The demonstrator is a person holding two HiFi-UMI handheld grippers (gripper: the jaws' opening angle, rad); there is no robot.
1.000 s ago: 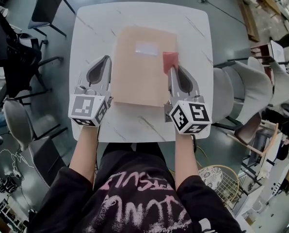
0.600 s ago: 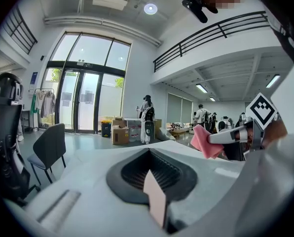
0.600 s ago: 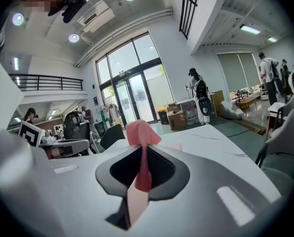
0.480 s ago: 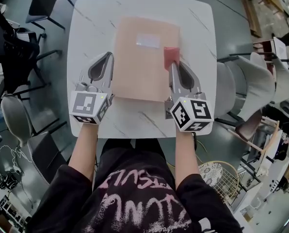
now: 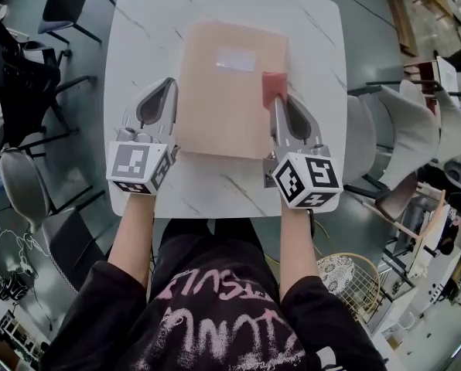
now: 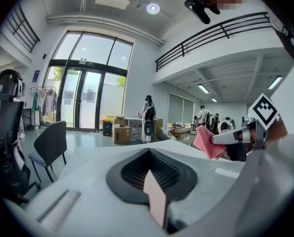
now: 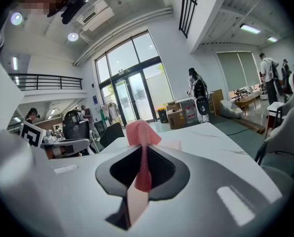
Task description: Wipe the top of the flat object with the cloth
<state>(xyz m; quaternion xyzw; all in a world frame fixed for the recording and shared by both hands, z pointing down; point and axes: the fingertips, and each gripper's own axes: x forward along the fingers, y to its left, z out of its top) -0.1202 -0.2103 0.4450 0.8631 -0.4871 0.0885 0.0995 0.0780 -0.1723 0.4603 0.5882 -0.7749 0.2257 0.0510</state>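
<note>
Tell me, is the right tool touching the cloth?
Touching. The right gripper view shows the jaws of the right tool shut on the cloth, which is pinched between them and sticks out past their tips.

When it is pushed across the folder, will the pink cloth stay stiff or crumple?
Probably crumple: the cloth bunches into folds where the right gripper pinches it. It is likely light too, as that small pinch alone holds it up.

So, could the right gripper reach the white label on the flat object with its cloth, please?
Probably yes. The right gripper holds the cloth at the right edge of the flat object, and nothing lies between it and the white label.
</note>
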